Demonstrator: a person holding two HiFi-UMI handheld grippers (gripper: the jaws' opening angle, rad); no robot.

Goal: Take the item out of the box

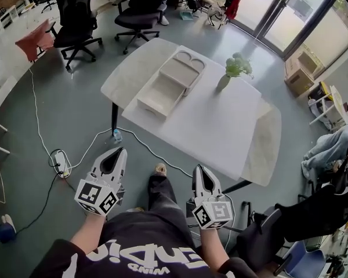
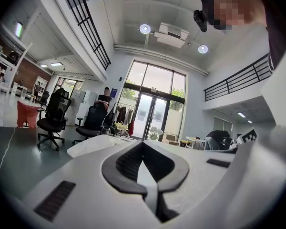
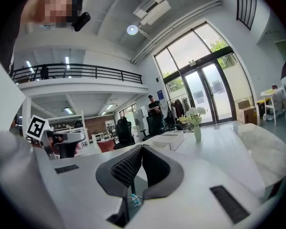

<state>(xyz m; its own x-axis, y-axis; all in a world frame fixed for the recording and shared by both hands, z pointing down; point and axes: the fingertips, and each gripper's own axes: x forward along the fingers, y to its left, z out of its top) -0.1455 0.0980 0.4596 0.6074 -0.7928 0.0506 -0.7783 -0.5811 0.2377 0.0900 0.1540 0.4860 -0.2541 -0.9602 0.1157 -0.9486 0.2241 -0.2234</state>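
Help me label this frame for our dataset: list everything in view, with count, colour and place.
table: one, white, ahead of the person.
box: one, cream, open on the table's left part, lid laid back.
vase of flowers: one, pale green with white blooms, on the table right of the box.
office chairs: two, black, beyond the table.
bottle: one, clear, on the floor by a table leg.
power strip: one, white, on the floor at left.
cardboard box: one, brown, on the floor at far right.
left gripper: one, white, jaws together, empty.
right gripper: one, white, jaws together, empty.
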